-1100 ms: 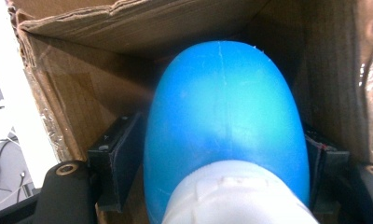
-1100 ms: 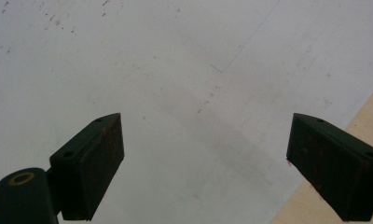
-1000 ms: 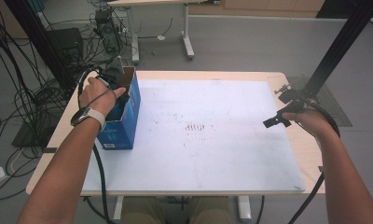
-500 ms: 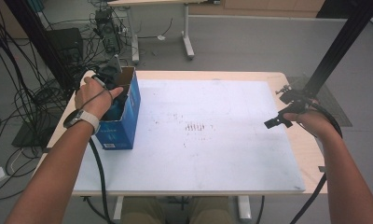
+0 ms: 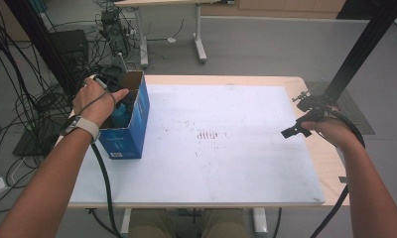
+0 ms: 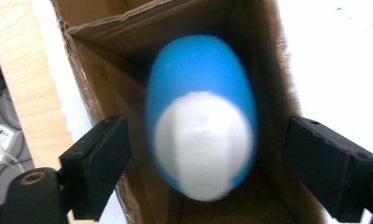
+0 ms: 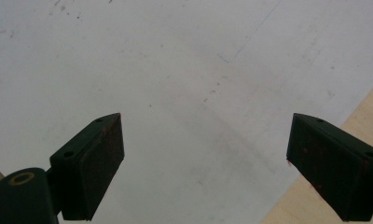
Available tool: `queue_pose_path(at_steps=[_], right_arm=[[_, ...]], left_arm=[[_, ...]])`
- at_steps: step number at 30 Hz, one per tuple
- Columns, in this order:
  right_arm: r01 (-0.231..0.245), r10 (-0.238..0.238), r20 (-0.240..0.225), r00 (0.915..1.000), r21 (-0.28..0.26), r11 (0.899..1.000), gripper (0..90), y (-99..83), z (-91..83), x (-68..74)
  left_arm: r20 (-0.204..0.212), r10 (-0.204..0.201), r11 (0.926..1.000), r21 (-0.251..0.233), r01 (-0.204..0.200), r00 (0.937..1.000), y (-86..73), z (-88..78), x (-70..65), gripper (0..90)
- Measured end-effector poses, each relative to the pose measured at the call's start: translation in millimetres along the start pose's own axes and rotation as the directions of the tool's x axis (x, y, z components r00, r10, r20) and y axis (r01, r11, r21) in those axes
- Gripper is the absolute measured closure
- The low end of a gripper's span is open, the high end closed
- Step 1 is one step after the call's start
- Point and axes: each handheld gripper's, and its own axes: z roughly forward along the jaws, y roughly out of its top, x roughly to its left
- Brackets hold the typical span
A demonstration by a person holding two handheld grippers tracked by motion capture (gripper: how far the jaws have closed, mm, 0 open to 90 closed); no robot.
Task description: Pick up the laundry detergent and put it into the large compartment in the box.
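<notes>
Straddling a blue bottle [image 6: 201,116] (boxed), left tongs [image 6: 201,168] gape wide.

Bottle [image 6: 201,116] inside box [image 5: 132,126]; box on table's [image 5: 246,173] left.

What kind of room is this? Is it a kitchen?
Not a kitchen. It looks like a lab or workshop: bundles of black cables hang and lie beside the table, electronic gear sits on the bare grey floor, and a black metal frame post stands nearby.
</notes>
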Motion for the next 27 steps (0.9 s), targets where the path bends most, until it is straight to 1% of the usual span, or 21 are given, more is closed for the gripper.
queue_pose_path(at_steps=[2, 4, 5, 7, 8, 9, 12, 14, 15, 17, 18, 19, 21, 24, 25, 27], right_arm=[[0.001, -0.001, 0.002, 1.0000, 0.002, 1.000, 11.1, -0.4, -1.2, 0.8], [0.000, 0.000, 0.006, 1.0000, 0.000, 1.000, 11.1, -1.4, -3.0, 0.9], [0.001, -0.001, 0.007, 1.0000, -0.001, 1.000, 11.1, -1.8, -3.8, 1.2], [0.002, -0.002, 0.009, 1.0000, 0.000, 1.000, 11.1, -2.4, -5.1, 1.9], [0.000, 0.000, 0.009, 1.0000, -0.002, 1.000, 11.1, -3.1, -5.7, 2.2], [0.000, 0.000, 0.009, 1.0000, -0.004, 1.000, 11.1, -3.7, -6.3, 2.4], [0.003, -0.003, 0.012, 0.9999, -0.005, 1.000, 11.1, -4.8, -8.2, 3.7], [0.004, -0.004, 0.013, 0.9999, -0.011, 1.000, 11.1, -6.0, -9.9, 4.9], [0.002, -0.002, 0.010, 1.0000, -0.018, 1.000, 11.1, -7.1, -10.9, 5.1], [0.003, -0.003, 0.010, 0.9999, -0.025, 1.000, 11.1, -7.7, -12.3, 6.2], [0.005, -0.005, 0.012, 0.9999, -0.022, 1.000, 11.1, -6.9, -12.9, 6.9], [0.006, -0.006, 0.012, 0.9999, -0.023, 1.000, 11.1, -6.5, -13.6, 7.5], [0.007, -0.007, 0.012, 0.9999, -0.028, 1.000, 11.1, -6.0, -14.7, 9.2], [0.018, -0.018, 0.015, 0.9997, -0.031, 0.999, 11.1, -3.8, -16.4, 12.3], [0.019, -0.018, 0.013, 0.9997, -0.038, 0.999, 11.1, -4.0, -16.9, 13.2], [0.022, -0.021, 0.006, 0.9998, -0.050, 0.999, 11.1, -4.2, -16.7, 14.6]], left_arm=[[0.008, 0.000, 1.0000, -0.004, 0.001, 1.0000, -0.8, -2.9, -0.5, 13.8], [0.012, 0.000, 1.0000, -0.002, 0.000, 0.9999, -0.8, -6.8, -1.5, 11.0], [0.011, -0.005, 0.9999, -0.010, 0.005, 0.9999, -2.0, -9.4, -2.8, 9.8], [0.016, 0.002, 0.9997, -0.025, -0.001, 0.9999, -3.9, -16.4, -4.4, 9.3], [0.010, 0.005, 0.9994, -0.035, -0.005, 0.9999, -5.2, -20.3, -6.5, 9.2], [0.011, 0.017, 0.9993, -0.035, -0.016, 0.9998, -4.9, -24.5, -7.3, 8.0], [0.018, 0.030, 0.9982, -0.051, -0.030, 0.9994, -7.2, -36.1, -8.2, 6.9], [0.040, 0.066, 0.9964, -0.056, -0.064, 0.9970, -9.1, -43.6, -5.5, 3.9], [0.053, 0.074, 0.9948, -0.073, -0.070, 0.9958, -12.1, -47.7, -3.6, 4.4], [0.062, 0.108, 0.9906, -0.092, -0.102, 0.9923, -15.8, -56.3, -2.8, 4.2], [0.067, 0.117, 0.9889, -0.100, -0.110, 0.9909, -17.4, -60.5, -2.3, 4.5], [0.067, 0.138, 0.9863, -0.101, -0.131, 0.9882, -18.3, -64.8, -2.9, 4.4], [0.078, 0.169, 0.9824, -0.093, -0.162, 0.9824, -17.8, -72.5, -3.5, 4.3], [0.083, 0.208, 0.9765, -0.076, -0.202, 0.9747, -17.7, -83.1, -10.0, 4.4], [0.083, 0.230, 0.9719, -0.073, -0.224, 0.9697, -18.1, -86.2, -13.0, 4.3], [0.095, 0.273, 0.9609, -0.074, -0.267, 0.9573, -19.9, -91.7, -17.8, 4.3]])
